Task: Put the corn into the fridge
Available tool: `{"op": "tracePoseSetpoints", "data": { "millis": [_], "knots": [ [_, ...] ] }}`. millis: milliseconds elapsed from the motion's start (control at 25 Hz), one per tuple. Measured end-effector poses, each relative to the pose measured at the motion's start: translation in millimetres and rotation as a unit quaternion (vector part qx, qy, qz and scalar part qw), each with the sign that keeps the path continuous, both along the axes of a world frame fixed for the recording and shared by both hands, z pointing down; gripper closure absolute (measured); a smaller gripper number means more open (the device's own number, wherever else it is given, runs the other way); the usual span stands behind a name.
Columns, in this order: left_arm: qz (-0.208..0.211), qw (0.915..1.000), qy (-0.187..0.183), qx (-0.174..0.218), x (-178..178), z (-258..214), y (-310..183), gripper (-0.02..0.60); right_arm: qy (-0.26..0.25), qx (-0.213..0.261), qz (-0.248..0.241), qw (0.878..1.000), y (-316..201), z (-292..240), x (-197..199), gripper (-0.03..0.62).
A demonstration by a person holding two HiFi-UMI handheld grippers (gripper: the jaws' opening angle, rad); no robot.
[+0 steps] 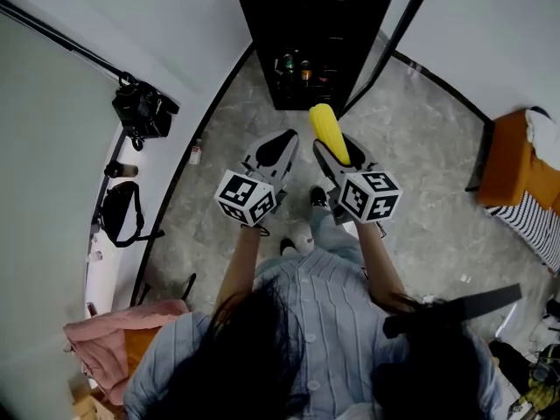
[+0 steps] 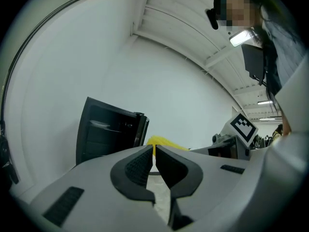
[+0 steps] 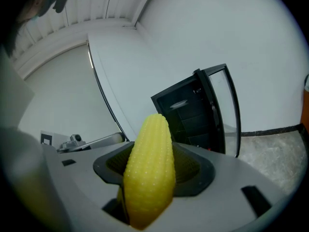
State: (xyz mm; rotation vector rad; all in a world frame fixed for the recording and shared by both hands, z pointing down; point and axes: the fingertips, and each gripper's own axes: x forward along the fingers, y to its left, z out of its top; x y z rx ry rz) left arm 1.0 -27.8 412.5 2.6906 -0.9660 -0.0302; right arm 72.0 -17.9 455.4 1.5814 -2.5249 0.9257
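Legible text, brands, numbers, signs: none showing.
Left marker cube [image 1: 247, 198], behind the left claw [image 1: 282, 140], and right marker cube [image 1: 369, 195], behind the right claw [image 1: 325, 147]: showing black-and-white square patterns only, no letters or digits.
Bottles [image 1: 296, 66] in the fridge [image 1: 262, 24], ahead of both claws: labels appearing too small to read.

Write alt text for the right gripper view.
A yellow corn cob is clamped between the right gripper's jaws, tip pointing ahead. Beyond it stands a black fridge with its glass door swung open.
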Motion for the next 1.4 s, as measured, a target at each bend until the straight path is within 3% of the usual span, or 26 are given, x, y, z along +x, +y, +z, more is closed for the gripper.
{"op": "tracePoseSetpoints", "data": {
  "millis": [640,1400],
  "knots": [
    [-0.041,0.9990,-0.015,0.007,32,-9,-91,0.572,-0.017,0.011,-0.030,0.999,-103,-4,39,0.349],
    [-0.018,0.9992,-0.032,-0.015,53,11,-140,0.574,-0.020,-0.010,-0.015,1.000,-161,18,58,0.349]
  ]
}}
